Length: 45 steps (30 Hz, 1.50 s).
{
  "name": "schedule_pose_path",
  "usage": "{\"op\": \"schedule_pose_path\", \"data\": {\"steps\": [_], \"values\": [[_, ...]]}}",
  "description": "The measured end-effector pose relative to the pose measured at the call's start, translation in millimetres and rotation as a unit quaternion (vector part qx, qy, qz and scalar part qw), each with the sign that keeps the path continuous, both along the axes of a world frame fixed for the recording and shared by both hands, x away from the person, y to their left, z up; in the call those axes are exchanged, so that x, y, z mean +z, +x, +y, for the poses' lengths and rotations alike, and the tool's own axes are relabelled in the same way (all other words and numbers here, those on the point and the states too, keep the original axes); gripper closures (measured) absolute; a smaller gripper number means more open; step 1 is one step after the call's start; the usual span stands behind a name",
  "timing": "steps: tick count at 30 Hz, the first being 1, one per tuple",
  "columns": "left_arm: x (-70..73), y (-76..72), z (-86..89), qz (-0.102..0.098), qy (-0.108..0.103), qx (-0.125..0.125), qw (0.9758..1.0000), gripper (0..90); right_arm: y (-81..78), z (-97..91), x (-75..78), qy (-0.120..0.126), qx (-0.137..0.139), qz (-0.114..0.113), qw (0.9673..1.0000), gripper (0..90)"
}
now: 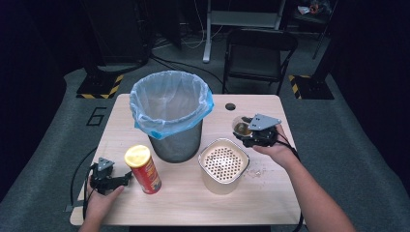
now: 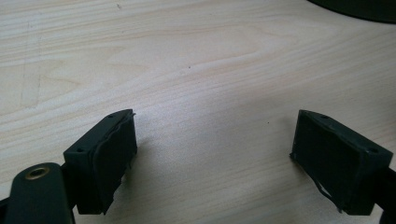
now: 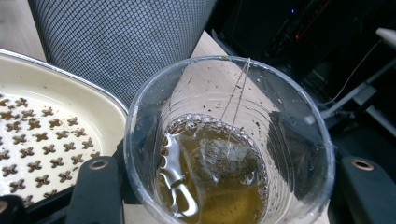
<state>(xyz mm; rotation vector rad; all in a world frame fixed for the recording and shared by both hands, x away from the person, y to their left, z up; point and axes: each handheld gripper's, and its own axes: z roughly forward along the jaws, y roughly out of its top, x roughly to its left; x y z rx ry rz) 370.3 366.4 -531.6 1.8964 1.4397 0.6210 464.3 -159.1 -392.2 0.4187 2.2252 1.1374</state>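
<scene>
Clear plastic cup (image 3: 229,140) with amber liquid and a tea bag (image 3: 219,172) steeping in it, string draped over the far rim. Held upright, seated between the jaws of the right gripper (image 1: 251,133), one jaw on each flank of the cup wall; a pinch across the cup's width, jaws about half spread around it. Cup (image 1: 240,127) raised off the table (image 1: 270,193) at its right side, near the far edge.

Key relation: cream strainer container (image 1: 223,164), perforated insert on top, lies just beside the cup, on its near-left in the high view. In the right gripper view the strainer rim (image 3: 60,74) sits directly left of the cup, apparently lower. Probable next move, judged from this layout: carry left and tip over the perforations. Cup's long axis vertical now; tilt would need to go toward the strainer.

Mesh waste bin (image 1: 171,118) with blue liner beyond the strainer, further left. Right hand clearly the nearer to both.

Left gripper (image 1: 126,180) resting at the near-left of the table, jaws spread wide over bare wood, nothing between them. Red crisp tube (image 1: 143,169) with yellow lid upright just right of it.

Crumbs (image 1: 258,170) scattered right of the strainer.
</scene>
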Motion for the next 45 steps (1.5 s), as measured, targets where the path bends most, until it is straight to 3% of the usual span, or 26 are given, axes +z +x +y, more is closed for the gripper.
{"op": "schedule_pose_path", "data": {"steps": [6,17,24,27,30,31,32,33,34,37,38,42,45], "values": [[0.3,-0.1,0.2,0.002,0.001,-0.001,1.0000,13.5,-0.5,3.4,-2.1,-0.007,0.015,-0.028,0.9995,36.1],[0.1,0.0,0.2,0.000,0.000,-0.001,1.0000,13.5,-5.0,13.0,-3.3,-0.022,0.038,-0.082,0.9957,36.5],[0.1,0.0,0.2,0.000,0.000,-0.001,1.0000,13.5,-7.9,17.0,-3.7,-0.040,0.043,-0.094,0.9938,36.9],[0.1,0.0,0.2,0.000,0.000,-0.001,1.0000,13.5,-9.8,18.9,-3.7,-0.050,0.043,-0.106,0.9922,37.0],[0.0,0.0,0.2,0.000,-0.001,-0.001,1.0000,13.5,-13.5,21.8,-3.8,-0.072,0.042,-0.130,0.9880,37.0],[0.4,-0.1,0.3,0.002,0.000,-0.002,1.0000,13.5,-15.1,23.3,-4.1,-0.084,0.044,-0.141,0.9854,37.0],[0.0,0.0,0.2,0.000,0.000,-0.001,1.0000,13.5,-19.3,26.6,-6.0,-0.109,0.045,-0.170,0.9784,37.0],[0.1,0.0,0.3,0.000,0.000,-0.001,1.0000,13.5,-19.3,26.6,-6.0,-0.109,0.045,-0.170,0.9784,37.0],[0.3,-0.1,0.3,0.002,0.000,-0.001,1.0000,13.5,-21.1,27.8,-6.9,-0.120,0.046,-0.178,0.9756,37.0],[0.4,-0.1,0.4,0.002,0.000,-0.002,1.0000,13.5,-26.8,32.4,-10.0,-0.152,0.041,-0.215,0.9637,37.2],[0.3,-0.1,0.3,0.002,0.000,-0.001,1.0000,13.6,-28.7,33.4,-11.0,-0.159,0.038,-0.221,0.9614,37.4],[0.3,0.0,0.3,0.002,0.000,-0.001,1.0000,13.5,-37.7,40.8,-14.5,-0.213,0.031,-0.278,0.9361,37.7],[0.4,0.0,0.4,0.002,0.000,-0.002,1.0000,13.5,-46.5,48.4,-19.6,-0.271,0.035,-0.340,0.8999,37.9]]}}
